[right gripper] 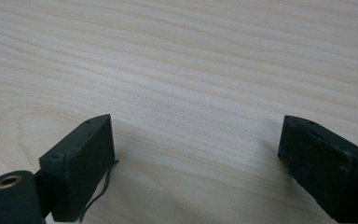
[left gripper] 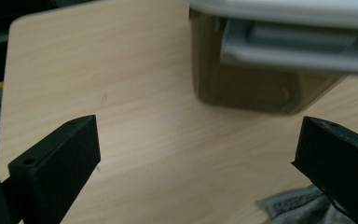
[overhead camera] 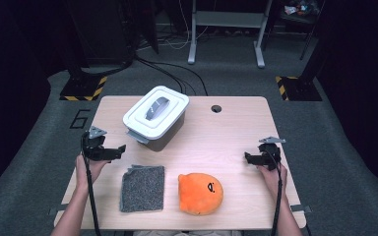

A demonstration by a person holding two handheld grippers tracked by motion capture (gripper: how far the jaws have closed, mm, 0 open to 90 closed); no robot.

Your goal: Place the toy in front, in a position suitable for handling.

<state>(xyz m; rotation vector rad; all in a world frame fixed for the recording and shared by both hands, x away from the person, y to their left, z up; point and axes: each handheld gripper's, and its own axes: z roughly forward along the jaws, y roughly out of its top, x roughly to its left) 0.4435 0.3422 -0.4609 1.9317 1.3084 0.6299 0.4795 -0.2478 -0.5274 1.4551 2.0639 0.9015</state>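
Grippers idle — left gripper point(overhead camera: 119, 148) and right gripper point(overhead camera: 246, 157) gape empty; lidded box point(overhead camera: 156, 117) closed, cloth point(overhead camera: 142, 188) beside it untouched.

two bare forearms are seen, with no sleeve on them. each hand carries a black gripper: the left gripper point(overhead camera: 118, 149) and the right gripper point(overhead camera: 246, 157). each is topped by a grey three-cornered plate, and a thin black cable is trailed back along each arm. the jaws are shown as blocky matt black bars with small screw holes, and a brass-ringed hole is seen beside one right jaw.
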